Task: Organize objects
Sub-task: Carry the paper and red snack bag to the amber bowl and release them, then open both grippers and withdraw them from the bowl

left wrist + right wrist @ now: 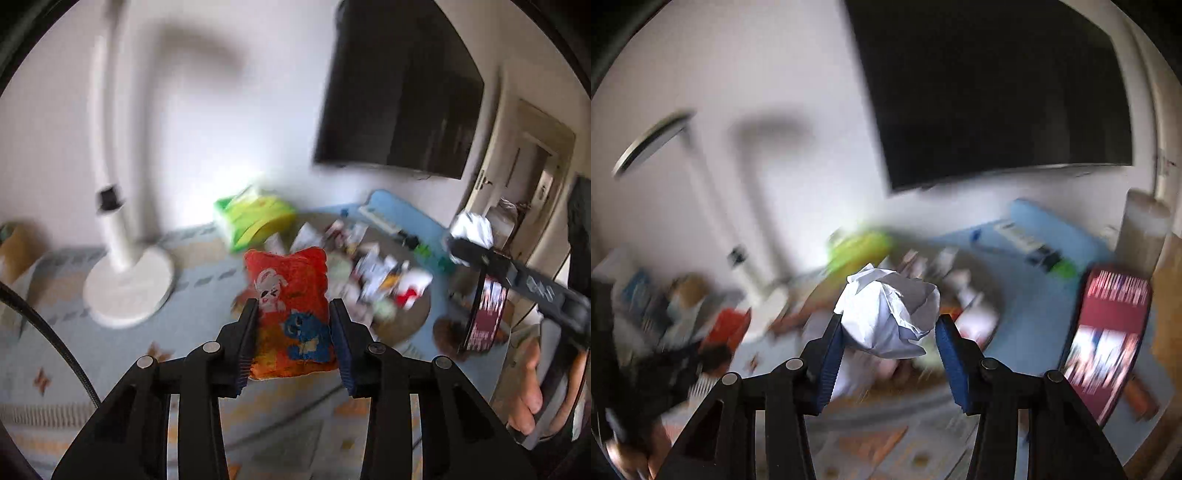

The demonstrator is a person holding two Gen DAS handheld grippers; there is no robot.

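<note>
My left gripper (293, 314) is shut on an orange snack bag (290, 299) printed with a rabbit and a blue cat, held in the air above the floor. My right gripper (888, 325) is shut on a crumpled ball of white paper (890, 310), also held up. The right gripper with its paper ball (472, 227) shows at the right of the left wrist view. A pile of mixed small items (373, 266) lies on a round brown mat (413, 317) beyond the snack bag. Both views are blurred by motion.
A white floor-lamp base (127, 288) stands left on the patterned rug. A green package (255, 218) leans by the wall. A dark TV (399, 92) hangs above. A blue mat (1052, 236) and a red-and-white book (1104, 339) lie right.
</note>
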